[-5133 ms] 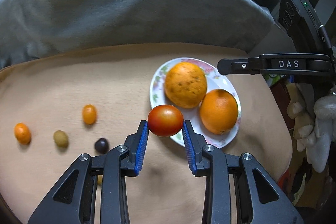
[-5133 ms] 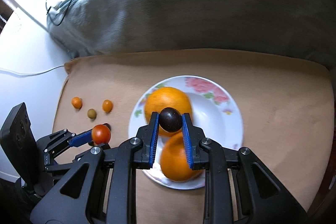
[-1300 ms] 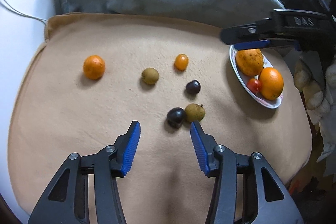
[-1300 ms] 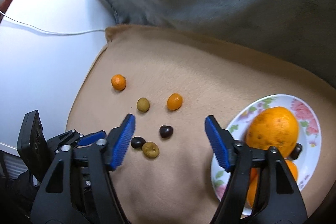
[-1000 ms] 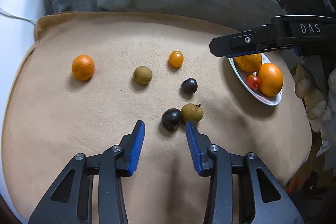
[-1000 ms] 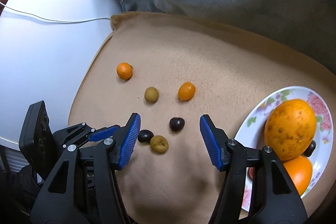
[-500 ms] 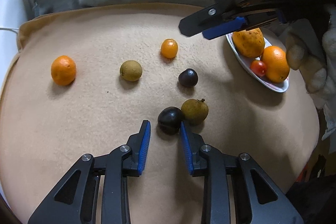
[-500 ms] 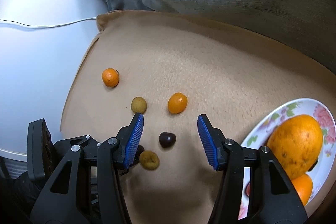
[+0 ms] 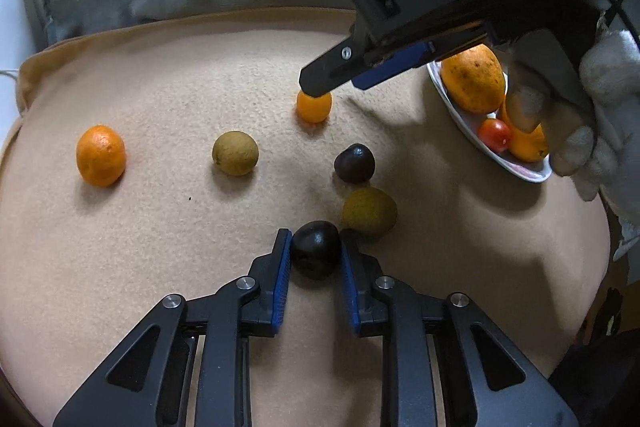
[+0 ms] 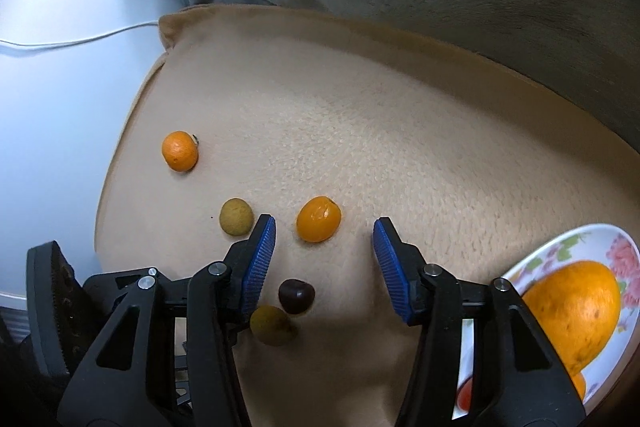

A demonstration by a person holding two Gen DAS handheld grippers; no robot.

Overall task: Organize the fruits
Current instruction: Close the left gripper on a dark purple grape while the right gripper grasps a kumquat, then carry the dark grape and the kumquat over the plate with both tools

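Left gripper, black with blue pads, has just closed onto the dark purple round fruit lying on the tan fleece cushion, both pads against its sides; a brownish-green round fruit lies just beside it, and the fruit looks near-spherical with no clear long axis; the white floral plate sits far right.

Seen from the right wrist, the right gripper stands part open and empty, its jaws lately narrowing around the small oval orange kumquat, whose long axis tilts up-right; neither pad touches it.
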